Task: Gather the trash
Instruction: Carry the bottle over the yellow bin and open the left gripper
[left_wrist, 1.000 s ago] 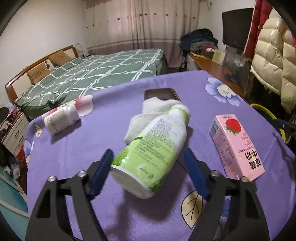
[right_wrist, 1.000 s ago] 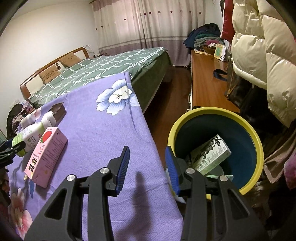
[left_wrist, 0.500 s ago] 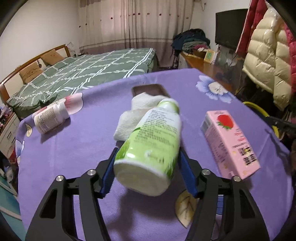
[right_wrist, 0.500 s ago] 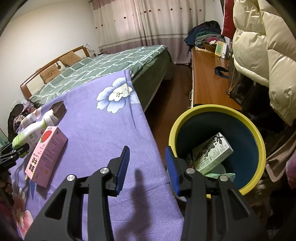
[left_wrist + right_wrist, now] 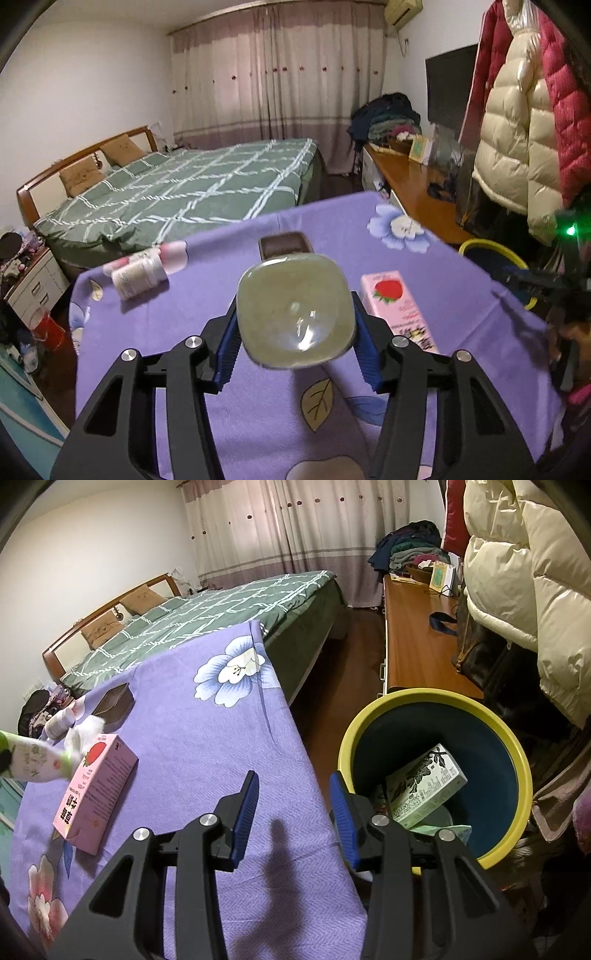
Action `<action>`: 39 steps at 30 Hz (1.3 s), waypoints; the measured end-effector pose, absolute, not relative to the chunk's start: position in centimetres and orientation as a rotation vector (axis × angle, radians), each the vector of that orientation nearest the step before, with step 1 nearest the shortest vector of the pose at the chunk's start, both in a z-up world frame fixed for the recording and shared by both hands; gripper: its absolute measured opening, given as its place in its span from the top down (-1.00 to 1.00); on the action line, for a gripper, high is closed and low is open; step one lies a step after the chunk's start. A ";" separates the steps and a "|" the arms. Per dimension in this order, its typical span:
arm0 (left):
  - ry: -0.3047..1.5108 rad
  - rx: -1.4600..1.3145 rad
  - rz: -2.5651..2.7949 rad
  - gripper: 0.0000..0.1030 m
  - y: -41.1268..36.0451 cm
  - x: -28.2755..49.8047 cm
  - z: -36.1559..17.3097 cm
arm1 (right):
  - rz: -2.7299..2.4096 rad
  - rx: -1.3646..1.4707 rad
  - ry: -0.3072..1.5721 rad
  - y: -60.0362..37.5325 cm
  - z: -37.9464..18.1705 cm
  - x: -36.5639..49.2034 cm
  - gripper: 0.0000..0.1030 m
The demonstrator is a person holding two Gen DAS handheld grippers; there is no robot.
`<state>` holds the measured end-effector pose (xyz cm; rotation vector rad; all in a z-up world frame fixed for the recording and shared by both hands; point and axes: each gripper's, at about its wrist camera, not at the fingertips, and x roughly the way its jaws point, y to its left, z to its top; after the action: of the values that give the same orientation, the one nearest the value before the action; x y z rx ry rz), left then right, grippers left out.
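One green-white bottle [image 5: 293, 314] | left tongs [image 5: 293, 345] pinching it | right tongs [image 5: 293, 812] spread

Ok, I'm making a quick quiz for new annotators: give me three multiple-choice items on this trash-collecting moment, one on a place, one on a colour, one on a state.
1. Where does the pink carton lie?
A. on the purple tablecloth
B. in the bin
C. on the bed

2. What colour is the rim of the bin?
A. red
B. yellow
C. white

3. What is the state of the left gripper?
A. open and empty
B. closed on the pink carton
C. closed on the green-and-white bottle

Answers:
1 A, the carton lies flat on the cloth beside the table edge.
2 B, a yellow rim rings the dark blue inside.
3 C, the blue jaws press on both sides of the bottle, whose base faces the left wrist camera, lifted off the cloth.
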<state>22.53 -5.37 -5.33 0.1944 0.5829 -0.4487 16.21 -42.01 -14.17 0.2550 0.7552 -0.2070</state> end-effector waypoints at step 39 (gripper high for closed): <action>0.575 0.227 -0.916 0.00 -36.0 19.4 -0.1 | -0.411 0.302 0.682 -54.7 -13.1 6.4 0.26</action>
<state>19.37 -35.97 -0.09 0.2273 0.5748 -0.9159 6.38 -54.66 -13.07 0.3017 0.6816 -0.4106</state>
